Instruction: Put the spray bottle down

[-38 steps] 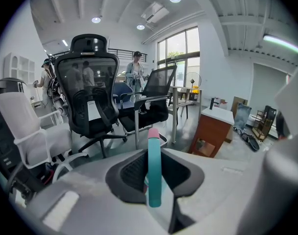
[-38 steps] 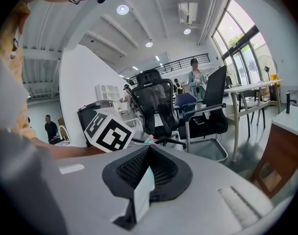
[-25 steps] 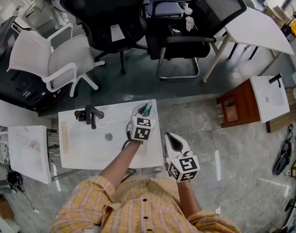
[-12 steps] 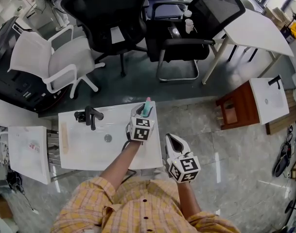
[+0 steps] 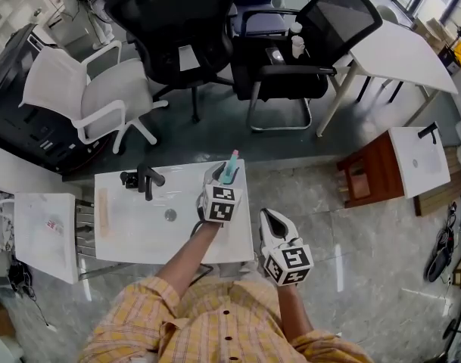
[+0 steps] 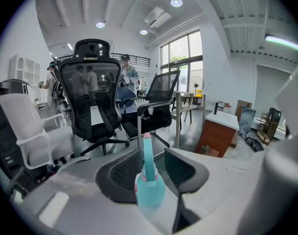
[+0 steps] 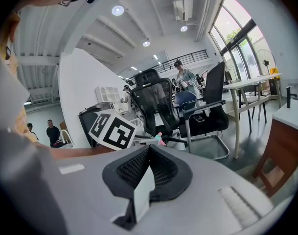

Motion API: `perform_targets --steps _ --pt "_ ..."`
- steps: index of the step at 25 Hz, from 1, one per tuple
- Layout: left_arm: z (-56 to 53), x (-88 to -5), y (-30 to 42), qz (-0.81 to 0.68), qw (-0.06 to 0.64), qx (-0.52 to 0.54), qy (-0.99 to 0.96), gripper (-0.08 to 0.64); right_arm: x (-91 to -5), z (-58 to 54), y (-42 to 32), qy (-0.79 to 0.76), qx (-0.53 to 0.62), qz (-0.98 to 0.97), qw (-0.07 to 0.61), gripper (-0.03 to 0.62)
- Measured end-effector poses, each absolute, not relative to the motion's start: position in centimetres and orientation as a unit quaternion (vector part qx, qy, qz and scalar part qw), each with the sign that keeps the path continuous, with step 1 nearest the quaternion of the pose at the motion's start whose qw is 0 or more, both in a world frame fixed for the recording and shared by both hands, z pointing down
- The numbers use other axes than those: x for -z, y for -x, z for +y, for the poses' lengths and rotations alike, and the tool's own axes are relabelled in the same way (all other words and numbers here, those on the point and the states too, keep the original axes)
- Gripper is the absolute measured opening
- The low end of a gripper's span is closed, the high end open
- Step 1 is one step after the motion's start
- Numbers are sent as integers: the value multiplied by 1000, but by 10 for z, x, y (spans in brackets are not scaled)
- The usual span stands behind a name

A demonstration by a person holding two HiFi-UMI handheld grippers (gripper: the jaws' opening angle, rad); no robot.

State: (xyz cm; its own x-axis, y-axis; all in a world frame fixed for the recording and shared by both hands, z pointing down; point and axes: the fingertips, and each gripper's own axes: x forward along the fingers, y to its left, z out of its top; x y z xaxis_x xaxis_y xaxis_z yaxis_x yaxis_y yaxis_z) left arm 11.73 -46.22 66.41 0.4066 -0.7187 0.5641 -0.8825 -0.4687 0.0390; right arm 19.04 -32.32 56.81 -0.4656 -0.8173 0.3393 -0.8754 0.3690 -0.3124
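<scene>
Closest in, the person's plaid shirt (image 5: 215, 324) fills the bottom of the head view, both forearms reaching forward from it. The right gripper (image 5: 269, 218) hangs over the grey floor just off the right edge of a white sink top (image 5: 132, 229). In the right gripper view its ribbed pads (image 7: 164, 173) meet with nothing between them, so the right gripper (image 7: 149, 155) is closed and empty. A little further out, the left gripper (image 5: 217, 178) sits over the far right corner of the sink top. Its jaws have just been opening and now stand wide. The spray bottle (image 5: 229, 171) stands upright between them, a teal body with a pink-tipped nozzle. In the left gripper view the spray bottle (image 6: 149, 187) has a gap to the pad on each side, so the left gripper (image 6: 152, 168) has let go of it (the bottle's base is hidden behind the gripper body, so its contact with the surface cannot be seen). On the sink top's far left stands a black faucet (image 5: 143, 180), with a round drain (image 5: 170, 215) nearer the middle. Beyond the sink, across a dark floor, are a white chair (image 5: 86, 89) at left, a black office chair (image 5: 177, 29) in the centre and a mesh-backed chair (image 5: 306, 44) beside it. A white table (image 5: 397, 48) is at far right, and a wooden cabinet (image 5: 366, 169) stands nearer on the right.
</scene>
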Motion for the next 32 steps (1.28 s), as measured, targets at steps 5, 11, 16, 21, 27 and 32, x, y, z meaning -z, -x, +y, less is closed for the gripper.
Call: perform_targets --steps 5,11,16,21,27,32 --pt "-457 -643 -110 -493 156 -230 -825 158 -559 -318 -187 -511 -220 -829 58 -2" --pt "-434 -618 -100 -493 148 -212 -831 140 -553 -309 -182 -512 -210 -831 56 -2" --pt "-410 -599 -84 -503 145 -190 -831 107 -549 -305 -177 -513 -203 -833 54 -2" --pt "-385 -575 -75 -514 129 -158 -833 32 -536 -303 -176 -515 -191 -834 44 -2" --pt "-360 -559 -66 -520 132 -142 -832 0 -529 -300 -171 -512 -182 -839 46 -2" --pt "-345 -546 -59 -524 135 -128 -831 -2 -521 -302 -166 -513 -176 -839 45 -2"
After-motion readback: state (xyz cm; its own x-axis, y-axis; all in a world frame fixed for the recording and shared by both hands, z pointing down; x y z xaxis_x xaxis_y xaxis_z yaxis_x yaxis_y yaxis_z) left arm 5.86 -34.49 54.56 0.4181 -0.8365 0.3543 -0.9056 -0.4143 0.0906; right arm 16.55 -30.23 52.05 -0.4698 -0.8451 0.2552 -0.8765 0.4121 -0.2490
